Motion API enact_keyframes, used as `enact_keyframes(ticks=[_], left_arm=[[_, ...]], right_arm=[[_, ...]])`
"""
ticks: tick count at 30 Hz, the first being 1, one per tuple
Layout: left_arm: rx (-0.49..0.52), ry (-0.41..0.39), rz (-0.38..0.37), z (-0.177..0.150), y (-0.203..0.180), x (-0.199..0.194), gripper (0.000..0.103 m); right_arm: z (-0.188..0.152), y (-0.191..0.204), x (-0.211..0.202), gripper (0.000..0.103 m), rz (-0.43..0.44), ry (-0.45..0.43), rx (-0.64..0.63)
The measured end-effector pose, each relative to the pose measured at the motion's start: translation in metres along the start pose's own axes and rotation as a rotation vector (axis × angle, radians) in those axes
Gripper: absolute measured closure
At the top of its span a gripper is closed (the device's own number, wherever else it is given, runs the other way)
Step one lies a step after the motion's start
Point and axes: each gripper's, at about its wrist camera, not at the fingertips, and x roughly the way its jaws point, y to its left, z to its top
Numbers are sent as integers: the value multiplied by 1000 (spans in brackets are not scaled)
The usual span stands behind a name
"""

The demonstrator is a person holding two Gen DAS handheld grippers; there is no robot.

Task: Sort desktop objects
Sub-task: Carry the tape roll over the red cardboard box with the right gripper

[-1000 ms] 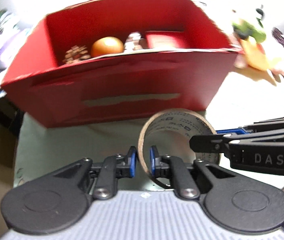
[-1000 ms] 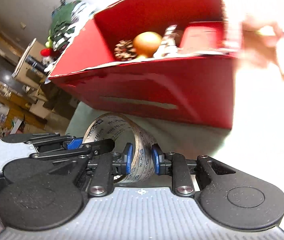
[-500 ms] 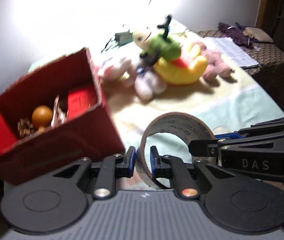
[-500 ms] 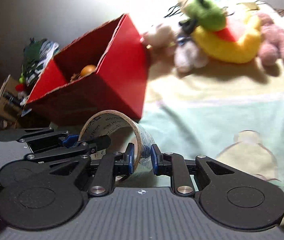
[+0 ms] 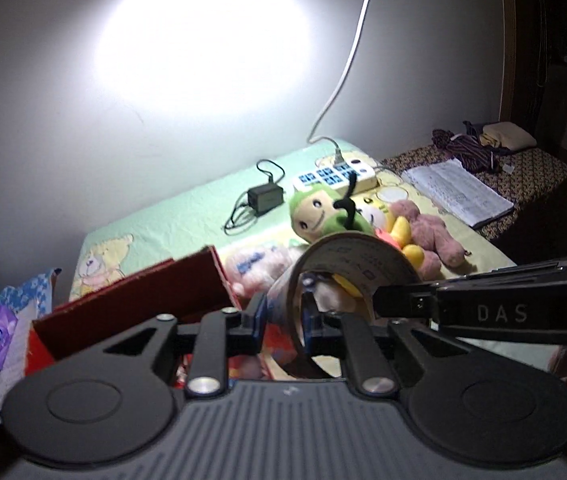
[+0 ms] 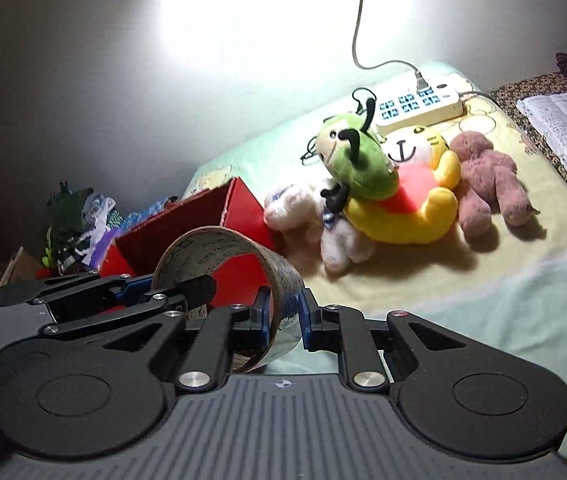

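Both claws clamp 1 tape roll [image 6: 227, 276]: left claw [image 5: 281, 318], right claw [image 6: 285, 316]; red box [image 6: 239, 208] lies ahead-left.

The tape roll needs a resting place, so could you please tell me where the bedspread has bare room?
Free: the pale green strip in front of the plush pile, and the stretch between the red box and the black adapter. Crowded: around the plush toys and the power strip.

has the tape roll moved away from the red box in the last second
Yes. The tape roll, clamped by both grippers, has risen: it was level with the red box's front wall, and now sits above its rim.
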Motion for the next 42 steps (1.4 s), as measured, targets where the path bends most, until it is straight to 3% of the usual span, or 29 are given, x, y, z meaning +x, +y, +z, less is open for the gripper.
enact_keyframes(ticks=[4,9,16,24,29,36,42], left_arm=[[-19,-32,34,10,36,-2,91],[-82,-1,54,1,85,9,91],[-142,53,116,-16,143,19,90],[-169,182,199,-39,195,46,90],[-217,265,240,-54,217,68,90],[-218,349,305,-70,216,94,89],[-196,411,352,-80,215,112,87]], right_arm=[[21,28,8,87,31,-42,-8],[34,64,40,89,60,-57,-62],[37,105,95,89,102,-2,-104],[37,147,163,92,166,183,-145],[35,164,209,92,214,359,-159],[32,178,262,93,250,550,-245],[26,166,294,93,289,661,-230]])
